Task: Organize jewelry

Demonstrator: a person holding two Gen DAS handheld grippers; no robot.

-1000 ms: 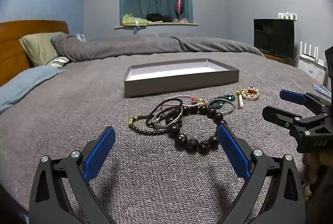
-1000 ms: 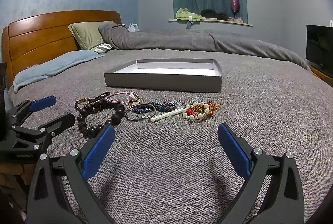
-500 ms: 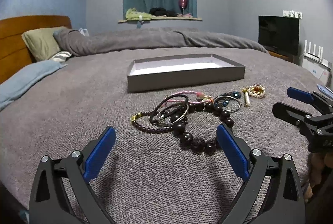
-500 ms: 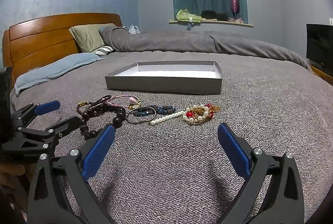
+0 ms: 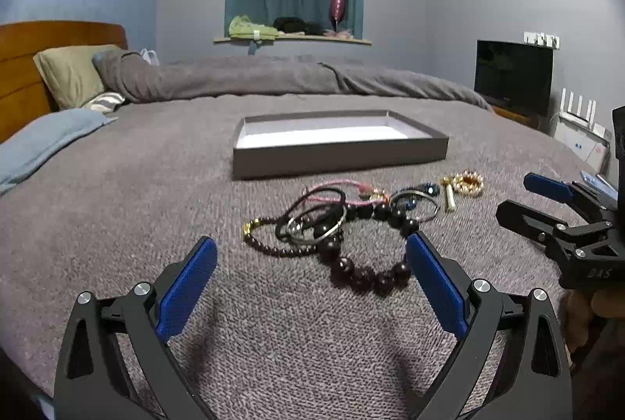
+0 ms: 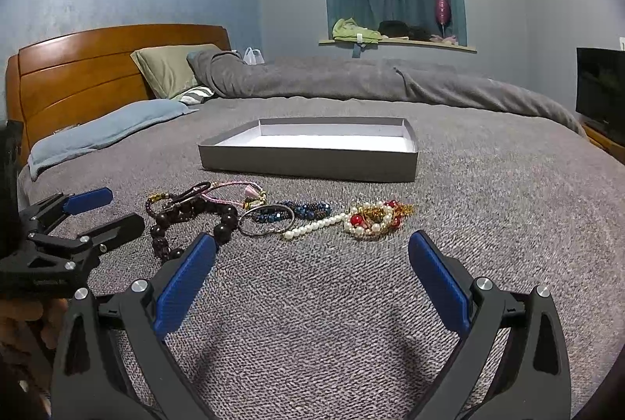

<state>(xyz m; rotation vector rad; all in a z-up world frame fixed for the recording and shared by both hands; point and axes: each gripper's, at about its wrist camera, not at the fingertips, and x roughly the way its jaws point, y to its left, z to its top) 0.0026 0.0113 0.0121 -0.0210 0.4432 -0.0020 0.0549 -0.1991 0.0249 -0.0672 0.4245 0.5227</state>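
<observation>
A heap of jewelry lies on the grey bedspread in front of a shallow grey tray (image 5: 336,158) (image 6: 308,164) with a white floor. It holds a big dark bead bracelet (image 5: 363,275) (image 6: 222,225), a thin bead strand with gold beads (image 5: 265,244), black rings (image 5: 312,221), a pink cord (image 5: 343,191), a silver bangle (image 5: 414,205) (image 6: 265,221), blue beads (image 6: 308,209), a pearl strand (image 6: 316,225) and a red-gold cluster (image 6: 375,219) (image 5: 466,182). My left gripper (image 5: 310,244) (image 6: 125,207) is open just short of the dark beads. My right gripper (image 6: 312,240) (image 5: 513,195) is open, short of the bangle and pearls.
A wooden headboard (image 6: 78,76) and pillows (image 6: 168,68) are at the left. A rolled grey duvet (image 5: 273,76) lies across the back of the bed. A dark TV (image 5: 511,76) stands past the bed's right edge. A hand (image 6: 23,318) holds the left gripper.
Both views swayed only slightly. In the right wrist view the left gripper has edged a little closer to the dark beads. Both grippers stay open and the jewelry has not moved.
</observation>
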